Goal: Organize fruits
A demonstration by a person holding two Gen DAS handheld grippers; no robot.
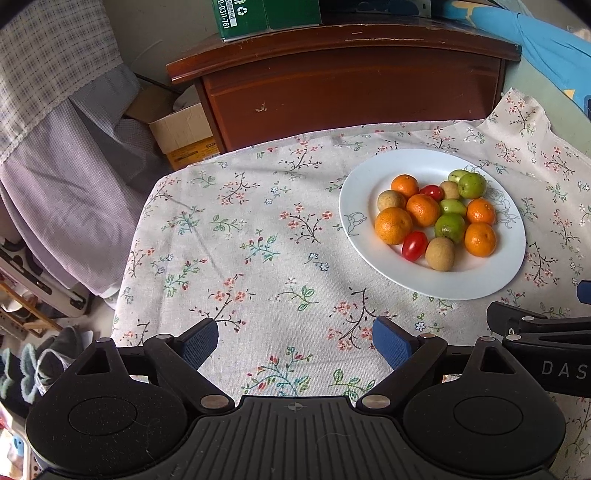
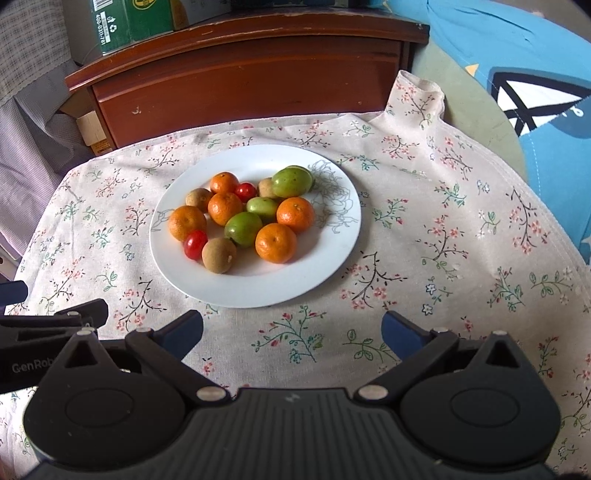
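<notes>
A white plate (image 1: 369,236) (image 2: 325,266) on the floral cloth holds a heap of small fruit: several oranges (image 1: 393,225) (image 2: 275,242), green fruits (image 1: 450,228) (image 2: 243,228), two cherry tomatoes (image 1: 414,245) (image 2: 195,244) and brown longan-like fruits (image 1: 440,253) (image 2: 219,255). My left gripper (image 1: 295,343) is open and empty, near the table's front, left of the plate. My right gripper (image 2: 291,332) is open and empty, just in front of the plate. Each gripper shows at the edge of the other's view.
A floral tablecloth (image 1: 240,251) (image 2: 443,240) covers the table. A brown wooden cabinet (image 1: 351,88) (image 2: 240,81) stands behind it with a green box (image 1: 266,14) on top. Cardboard boxes (image 1: 184,136) and hanging clothes (image 1: 74,166) are at the left; blue bedding (image 2: 517,74) at the right.
</notes>
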